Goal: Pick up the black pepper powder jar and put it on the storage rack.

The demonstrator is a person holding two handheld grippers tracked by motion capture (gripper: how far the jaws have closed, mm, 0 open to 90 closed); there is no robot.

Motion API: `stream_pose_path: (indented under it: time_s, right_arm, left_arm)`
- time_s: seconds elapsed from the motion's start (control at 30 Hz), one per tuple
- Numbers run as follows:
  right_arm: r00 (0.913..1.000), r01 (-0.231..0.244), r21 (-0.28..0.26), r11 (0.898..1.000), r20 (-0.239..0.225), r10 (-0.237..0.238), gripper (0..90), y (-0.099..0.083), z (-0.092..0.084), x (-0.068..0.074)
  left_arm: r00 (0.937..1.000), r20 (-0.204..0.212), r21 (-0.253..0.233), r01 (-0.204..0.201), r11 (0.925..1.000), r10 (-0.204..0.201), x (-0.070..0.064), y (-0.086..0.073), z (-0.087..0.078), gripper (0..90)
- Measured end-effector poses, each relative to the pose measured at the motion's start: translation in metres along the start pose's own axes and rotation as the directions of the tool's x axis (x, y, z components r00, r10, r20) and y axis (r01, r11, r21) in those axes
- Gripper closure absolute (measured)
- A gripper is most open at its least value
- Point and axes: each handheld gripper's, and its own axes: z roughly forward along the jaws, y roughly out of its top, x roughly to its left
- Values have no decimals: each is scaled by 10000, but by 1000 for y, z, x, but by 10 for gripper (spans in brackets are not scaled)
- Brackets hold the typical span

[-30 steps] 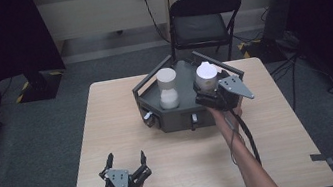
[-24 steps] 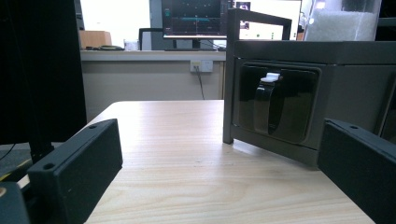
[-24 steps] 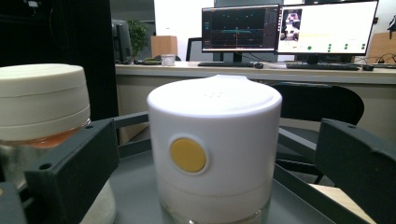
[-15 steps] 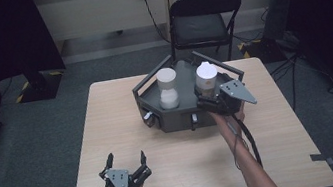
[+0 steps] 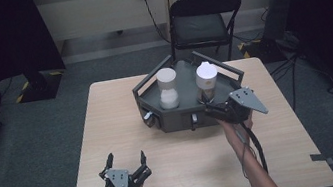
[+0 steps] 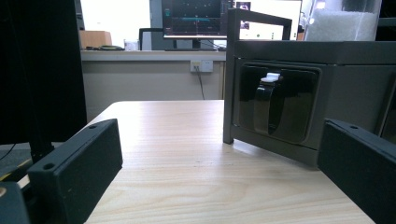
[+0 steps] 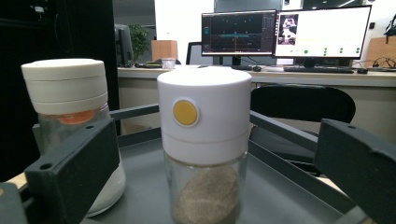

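A grey six-sided tray (image 5: 174, 120) stands at the table's far middle and holds two jars. The left jar (image 5: 168, 88) has a white lid and white grains. The right jar (image 5: 207, 81) has a white lid with a yellow dot and brown powder. My right gripper (image 5: 213, 110) is open at the tray's near right corner, just short of the right jar. In the right gripper view this jar (image 7: 203, 140) stands between the open jaws, untouched, with the other jar (image 7: 65, 107) to its left. My left gripper (image 5: 125, 160) rests open near the front left of the table.
A black folding chair (image 5: 204, 21) stands behind the table. In the left gripper view, the tray's side wall (image 6: 355, 93) shows a dark recess with a black latch (image 6: 268, 105), ahead of my open left gripper (image 6: 215, 172). Bare tabletop (image 5: 107, 113) lies left of the tray.
My right gripper has drawn back slightly toward the table's near side and dropped a little at the tray's corner. The left gripper has stayed still.
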Motion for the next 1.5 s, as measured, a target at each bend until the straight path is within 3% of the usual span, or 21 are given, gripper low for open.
stream_pose_path:
  time_s: [0.4,0.77,1.0,1.5]
  right_arm:
    - [9998,-114,-128,9999,129,115,0,-16,-34,4]
    - [9995,-11,6,10000,302,11,0,-46,-68,12]
    - [9992,-110,180,9998,379,103,0,-64,-81,17]
    - [9981,193,284,9994,581,-210,0,-86,-101,24]
  left_arm:
    - [10000,-13,2,-2,10000,2,0,0,0,1]
    - [10000,-44,5,-2,10000,2,-1,0,0,1]
    - [10000,-54,5,-3,10000,3,-1,0,0,1]
    - [10000,-60,6,-3,10000,3,-1,0,0,1]
